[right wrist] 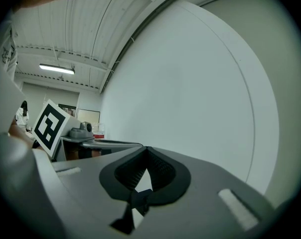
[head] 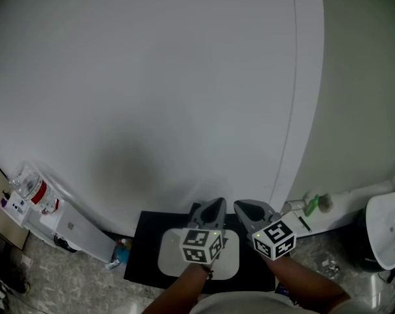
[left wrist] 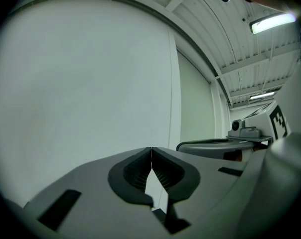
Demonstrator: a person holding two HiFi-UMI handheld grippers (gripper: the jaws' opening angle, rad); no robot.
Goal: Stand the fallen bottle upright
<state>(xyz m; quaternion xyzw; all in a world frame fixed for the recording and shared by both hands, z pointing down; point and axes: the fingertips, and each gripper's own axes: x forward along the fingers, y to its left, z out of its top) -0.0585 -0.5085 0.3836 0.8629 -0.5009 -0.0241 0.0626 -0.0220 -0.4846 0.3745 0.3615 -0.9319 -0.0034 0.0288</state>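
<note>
Your left gripper (head: 212, 207) and right gripper (head: 250, 209), both closed on nothing, face a bare wall (head: 152, 77); the bottle (head: 33, 190) sits far left on a white box (head: 70, 226), seemingly upright already

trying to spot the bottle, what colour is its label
Red; the bottle shows best in the head view.

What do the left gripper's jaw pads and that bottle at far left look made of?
Pads: likely black rubber, matte, with ribbed faces. Bottle: probably clear plastic, see-through and glossy, red label; too small to be sure.
</note>
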